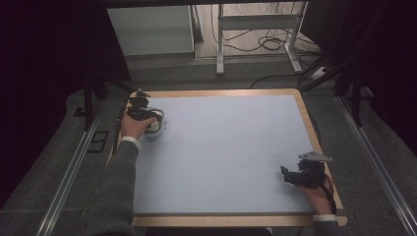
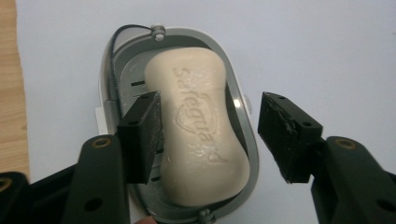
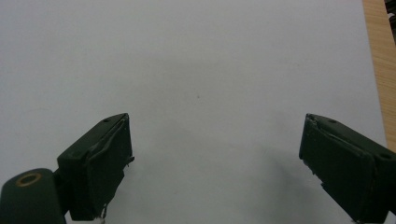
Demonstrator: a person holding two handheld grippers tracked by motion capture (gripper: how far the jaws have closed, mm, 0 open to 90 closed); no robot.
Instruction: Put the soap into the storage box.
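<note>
While poised over the far left corner of the desk (image 1: 226, 147), left tongs (image 2: 208, 135) open, straddling a bar of soap (image 2: 198, 126) lying in a grey soap dish (image 2: 245, 140). Soap directly beneath and between the jaws: one pad down inside the dish just beside the bar's flank, whether touching or not cannot be told; other pad well clear, outside the dish rim over bare desk. Long axis of soap running away from the tongs, roughly parallel to the jaws, so closing direction across the bar's narrow waist. Embossed brand lettering face up. Thin dark wire loop (image 2: 119, 35) at the far end of the dish. Right tongs (image 3: 212, 163) likewise open, empty, over bare desk near its wooden edge, far across the desk from the dish. Left hand (image 1: 134, 125) plainly the nearer; probable next move, judged from this layout, a closing of the left jaws on the soap.
</note>
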